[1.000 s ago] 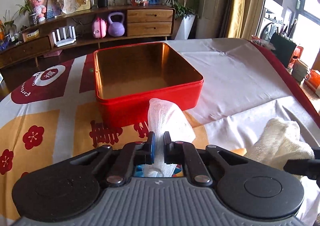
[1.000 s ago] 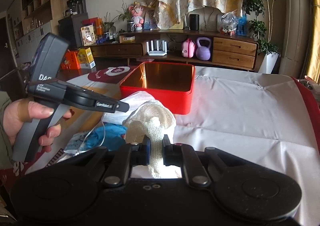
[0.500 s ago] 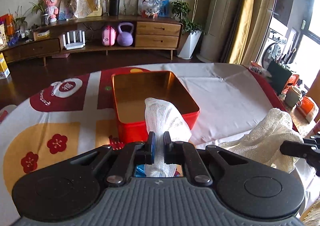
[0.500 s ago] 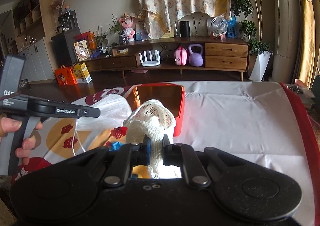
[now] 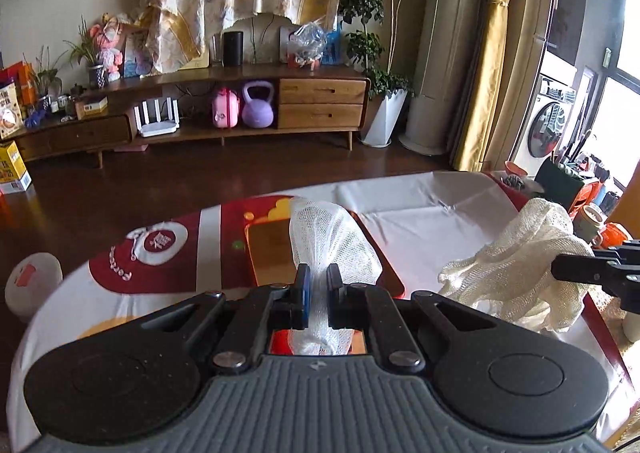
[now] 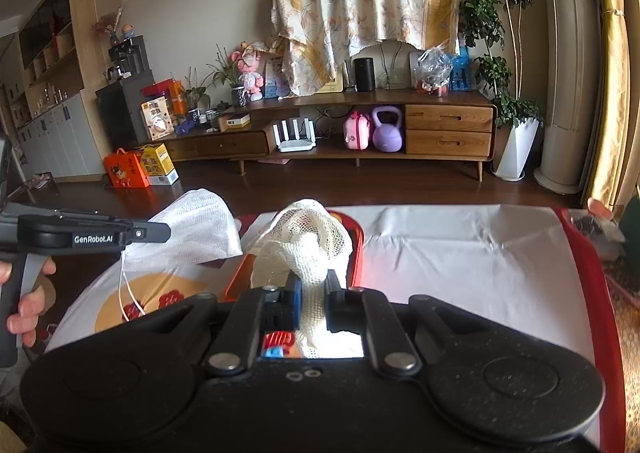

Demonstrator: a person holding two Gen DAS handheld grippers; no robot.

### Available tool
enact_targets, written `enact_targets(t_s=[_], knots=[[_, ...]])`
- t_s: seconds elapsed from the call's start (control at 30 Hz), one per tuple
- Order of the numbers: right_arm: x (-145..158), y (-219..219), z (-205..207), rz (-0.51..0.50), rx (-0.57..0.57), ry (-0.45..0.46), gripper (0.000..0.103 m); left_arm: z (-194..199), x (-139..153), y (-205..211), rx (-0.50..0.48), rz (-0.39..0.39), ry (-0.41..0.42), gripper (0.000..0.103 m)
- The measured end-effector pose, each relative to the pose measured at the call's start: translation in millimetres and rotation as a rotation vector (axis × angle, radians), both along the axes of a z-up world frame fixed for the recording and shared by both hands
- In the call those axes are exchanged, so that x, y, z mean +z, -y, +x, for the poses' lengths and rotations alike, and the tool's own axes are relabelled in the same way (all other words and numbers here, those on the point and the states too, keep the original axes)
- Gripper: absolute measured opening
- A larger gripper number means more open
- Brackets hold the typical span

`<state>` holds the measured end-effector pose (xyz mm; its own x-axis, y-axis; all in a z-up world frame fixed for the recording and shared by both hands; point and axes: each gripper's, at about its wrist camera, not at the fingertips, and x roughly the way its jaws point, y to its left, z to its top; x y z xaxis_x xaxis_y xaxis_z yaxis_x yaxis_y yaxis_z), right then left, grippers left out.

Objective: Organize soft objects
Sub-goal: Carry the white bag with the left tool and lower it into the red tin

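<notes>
My left gripper (image 5: 318,285) is shut on a white mesh cloth (image 5: 328,237) and holds it high above the table. The cloth also shows in the right wrist view (image 6: 192,229), with thin white strings hanging from it. My right gripper (image 6: 312,297) is shut on a cream knitted net cloth (image 6: 308,241); the same cloth hangs at the right of the left wrist view (image 5: 516,273). The red tin box (image 5: 272,253) with a golden inside sits open on the table under both cloths, its rim showing in the right wrist view (image 6: 358,249).
The table carries a white cloth (image 6: 460,253) with red and yellow prints (image 5: 160,245) and a red border (image 6: 584,253). Cups and a utensil holder (image 5: 560,181) stand off the right edge. A wooden sideboard (image 6: 360,133) lines the far wall.
Both grippers have risen well above the table with their cloths. The red box now looks smaller and lower in both views, and more of the floor shows.
</notes>
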<state>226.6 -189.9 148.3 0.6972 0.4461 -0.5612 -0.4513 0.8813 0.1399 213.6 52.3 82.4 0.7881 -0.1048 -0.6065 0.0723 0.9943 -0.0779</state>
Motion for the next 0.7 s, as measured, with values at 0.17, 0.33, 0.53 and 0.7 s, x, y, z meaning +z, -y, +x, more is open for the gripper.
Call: enact_targets(t_s=[0.17, 0.33, 0.53, 0.7], knots=[[-2.1, -16.2, 26.2, -0.005, -0.003, -0.009, 0.011, 23.4, 5.7, 2.8, 0.007, 0.002, 0.014, 0.008], [-17.2, -33.4, 52.3, -0.010, -0.011, -0.035, 0.011, 51.5, -4.5, 2.9, 0.027, -0.004, 0.003, 0.008], [-41.1, -53.7, 90.2, -0.016, -0.037, -0.074, 0.011, 88.8, -25.4, 3.7, 0.056, -0.002, -0.018, 0.008], [-62.4, -68.6, 122.5, -0.006, -0.060, -0.114, 0.011, 118.3, -45.0, 2.6, 0.088, -0.012, -0.036, 0.008]])
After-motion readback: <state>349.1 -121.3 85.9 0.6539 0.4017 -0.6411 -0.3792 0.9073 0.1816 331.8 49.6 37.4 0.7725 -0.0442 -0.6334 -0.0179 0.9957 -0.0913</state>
